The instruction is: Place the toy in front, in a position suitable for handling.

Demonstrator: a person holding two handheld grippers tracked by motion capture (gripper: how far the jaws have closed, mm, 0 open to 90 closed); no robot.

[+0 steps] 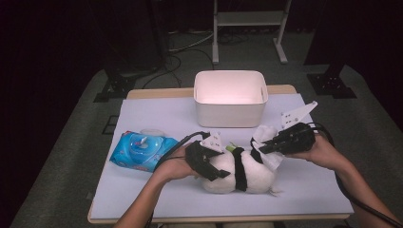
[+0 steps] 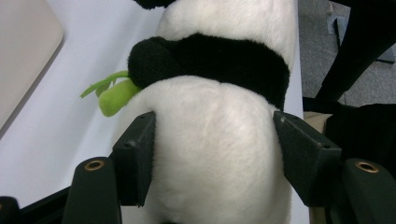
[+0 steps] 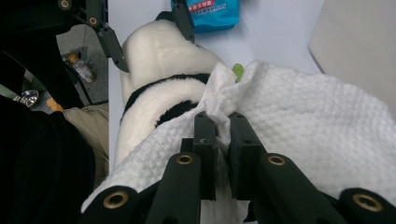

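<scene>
— Two grips hold our work together: the panda plush [image 1: 240,173] lies on its side near the front edge of the table [image 1: 157,190], at about six o'clock from the white bin [image 1: 230,102]. Our left gripper [image 1: 209,164] clamps its white rump, one jaw on each flank, as the left gripper view shows on the panda plush [image 2: 219,154]. Our right gripper [image 1: 266,147] is pinched shut on a bunched fold of the white wipe [image 3: 299,121], which drapes over the upper end of the toy.

— What could go wrong for us?

— We judge the wipe could tear or slip out of that narrow pinch if we drag it hard across the fur. The soft body may also squirm out of the left jaws, since plush compresses, and then the toy would roll toward the front edge.

— Which way does it point?

— Its long axis runs roughly nine to three across the table, rump toward nine, the covered end toward three. The green bamboo sprig [image 2: 112,95] sticks out toward twelve.

— Anything farther out?

— We see the blue wipes pack [image 1: 142,151] at nine o'clock from the toy, apart from it.
</scene>
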